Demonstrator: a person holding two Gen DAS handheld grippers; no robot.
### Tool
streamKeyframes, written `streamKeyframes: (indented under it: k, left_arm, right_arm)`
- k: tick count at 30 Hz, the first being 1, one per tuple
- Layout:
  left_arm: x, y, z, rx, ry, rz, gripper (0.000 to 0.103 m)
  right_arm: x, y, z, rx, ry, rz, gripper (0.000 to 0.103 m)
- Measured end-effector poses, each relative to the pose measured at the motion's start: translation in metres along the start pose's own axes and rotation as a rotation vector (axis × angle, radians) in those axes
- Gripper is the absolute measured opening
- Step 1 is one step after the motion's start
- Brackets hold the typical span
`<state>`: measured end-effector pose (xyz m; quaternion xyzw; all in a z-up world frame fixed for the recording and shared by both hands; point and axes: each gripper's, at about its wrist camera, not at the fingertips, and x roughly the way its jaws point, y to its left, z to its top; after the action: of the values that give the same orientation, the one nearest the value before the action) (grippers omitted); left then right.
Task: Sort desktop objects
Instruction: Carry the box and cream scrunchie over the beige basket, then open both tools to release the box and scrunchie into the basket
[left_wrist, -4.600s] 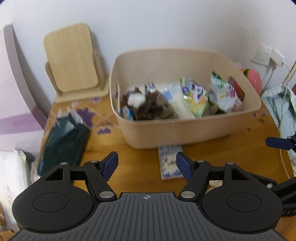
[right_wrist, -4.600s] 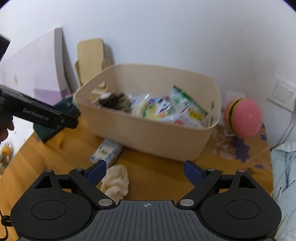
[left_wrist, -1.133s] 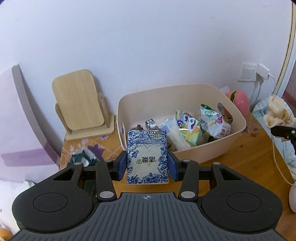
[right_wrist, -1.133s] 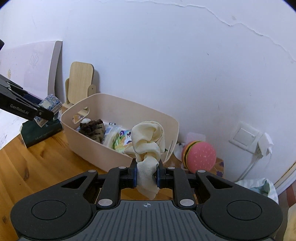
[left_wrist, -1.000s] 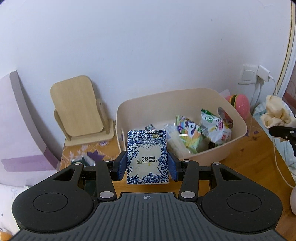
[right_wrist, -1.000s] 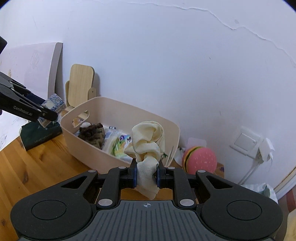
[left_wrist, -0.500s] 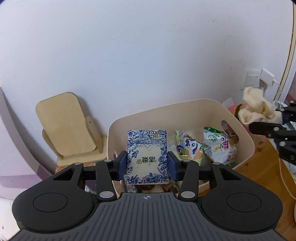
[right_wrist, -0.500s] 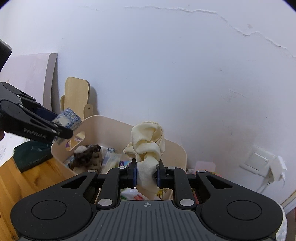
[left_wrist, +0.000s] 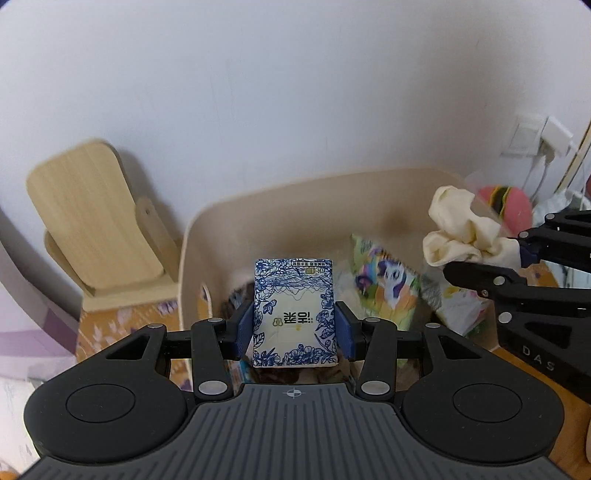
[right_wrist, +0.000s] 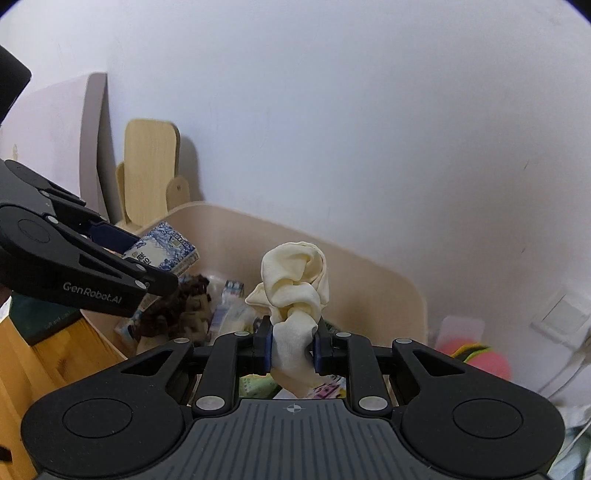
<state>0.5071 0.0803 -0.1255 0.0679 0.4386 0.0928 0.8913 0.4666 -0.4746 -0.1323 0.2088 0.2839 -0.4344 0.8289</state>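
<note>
A: Tissue pack, blue-and-white floral print, sits clamped upright between the jaws of the left gripper, held above the left end of the beige storage bin. What stands further left?

B: At far left, a wooden stand leans against the white wall, on a patterned cloth over the desk; a dark green packet lies on the desk beside the bin.

A: And inside the bin?

B: Below the tissue pack, a brown fuzzy item; toward the middle, clear wrapped packets and a colourful cartoon snack bag.

A: Moving right?

B: The right gripper has its jaws closed on the lower end of a cream cloth bundle, with the knotted bulk standing above the jaws. In the left wrist view the bundle hangs over the right end of the bin, well apart from the tissue pack.

A: Past the bin?

B: A burger-shaped pink toy sits just beyond the right wall of the bin, with 1 wall socket and a white plug above it.
</note>
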Motion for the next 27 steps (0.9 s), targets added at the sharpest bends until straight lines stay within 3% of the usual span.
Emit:
streamKeyframes:
  k: [6, 8, 10, 11, 13, 15, 19, 27]
  left_arm:
    - [0.027, 0.001, -0.011, -0.023, 0.084, -0.057, 0.047]
    - [0.031, 0.001, -0.015, -0.017, 0.088, -0.053, 0.047]
    - [0.033, 0.001, -0.016, -0.014, 0.091, -0.047, 0.049]
    - [0.033, 0.001, -0.016, -0.017, 0.087, -0.047, 0.055]
    - [0.032, 0.001, -0.016, -0.024, 0.082, -0.038, 0.071]
    - [0.032, 0.002, -0.013, -0.015, 0.072, -0.009, 0.078]
    - [0.027, 0.004, -0.014, -0.011, 0.060, -0.020, 0.078]
    - [0.004, 0.004, -0.019, -0.027, 0.015, -0.018, 0.078]
  right_arm:
    - [0.022, 0.006, -0.010, 0.004, 0.051, 0.011, 0.020]
    - [0.026, 0.008, -0.013, 0.000, 0.065, 0.017, 0.026]
    - [0.030, 0.010, -0.015, -0.002, 0.073, 0.018, 0.044]
    - [0.031, 0.011, -0.016, 0.004, 0.079, 0.023, 0.048]
    - [0.031, 0.009, -0.018, 0.019, 0.081, 0.027, 0.069]
    - [0.026, 0.010, -0.019, 0.027, 0.061, 0.017, 0.076]
    - [0.015, 0.004, -0.019, 0.047, 0.033, 0.003, 0.089]
    - [-0.004, -0.004, -0.014, 0.090, -0.001, 0.001, 0.098]
